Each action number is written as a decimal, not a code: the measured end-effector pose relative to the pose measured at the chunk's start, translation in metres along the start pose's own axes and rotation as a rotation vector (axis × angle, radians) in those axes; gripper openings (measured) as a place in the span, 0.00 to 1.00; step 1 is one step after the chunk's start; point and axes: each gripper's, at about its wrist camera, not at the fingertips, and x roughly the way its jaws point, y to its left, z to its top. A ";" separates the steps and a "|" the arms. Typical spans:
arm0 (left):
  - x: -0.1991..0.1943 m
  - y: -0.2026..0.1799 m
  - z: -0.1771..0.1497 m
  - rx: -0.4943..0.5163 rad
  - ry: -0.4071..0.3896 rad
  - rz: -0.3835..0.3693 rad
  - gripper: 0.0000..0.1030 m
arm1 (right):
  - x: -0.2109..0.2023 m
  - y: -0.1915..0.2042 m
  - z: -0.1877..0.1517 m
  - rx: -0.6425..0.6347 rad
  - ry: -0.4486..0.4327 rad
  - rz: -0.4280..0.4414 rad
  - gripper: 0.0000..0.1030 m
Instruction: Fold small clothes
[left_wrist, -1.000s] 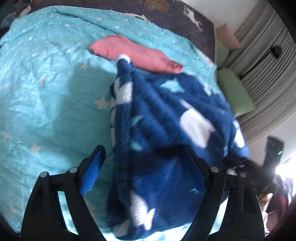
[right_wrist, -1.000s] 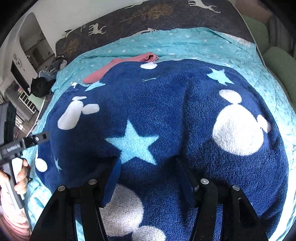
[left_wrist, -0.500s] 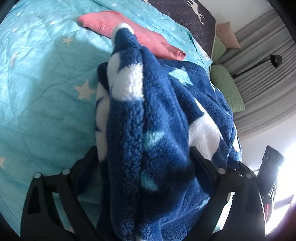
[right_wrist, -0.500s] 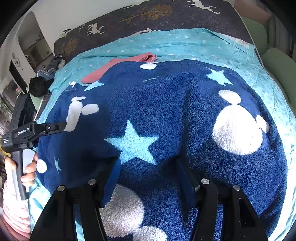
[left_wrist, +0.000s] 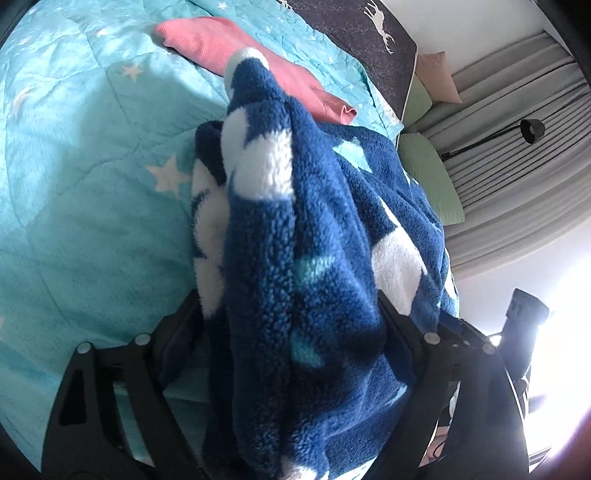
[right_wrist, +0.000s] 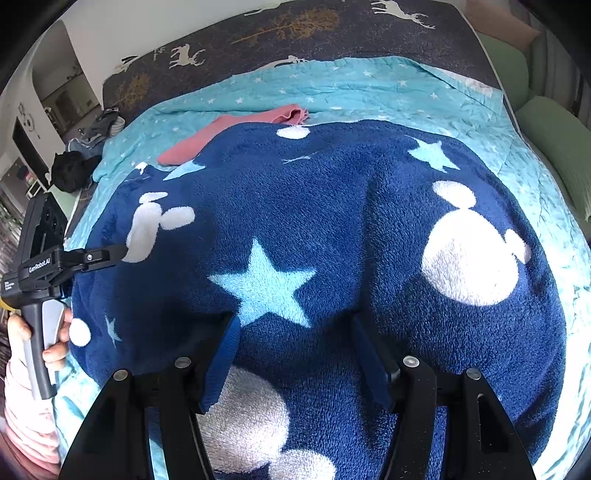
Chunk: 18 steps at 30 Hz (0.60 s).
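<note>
Both grippers clamp fleece garment on bed: left gripper now bunches raised corner, lifted toward 12 o'clock; right gripper unchanged. Fold starting.

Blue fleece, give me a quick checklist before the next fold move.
1. Left tool has fabric between its fingers: ok, the blue fleece bunches there.
2. Right tool closed on the fleece: cannot tell, fabric hides the fingertips.
3. Fleece lying flat: not ok, the left edge is bunched and raised.
4. Pink garment out from under the fleece: not ok, the fleece overlaps its near edge.
5. Teal bedspread open left of the fleece: ok.
</note>
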 end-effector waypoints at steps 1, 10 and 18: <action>-0.002 0.001 0.001 -0.006 -0.003 -0.003 0.85 | -0.005 0.001 0.001 0.002 -0.007 0.004 0.62; 0.009 0.000 0.001 0.012 -0.013 0.029 0.87 | -0.003 -0.002 0.029 0.009 -0.016 0.035 0.62; -0.006 -0.030 -0.002 0.063 -0.039 0.105 0.41 | 0.027 -0.010 0.023 0.040 0.011 0.035 0.64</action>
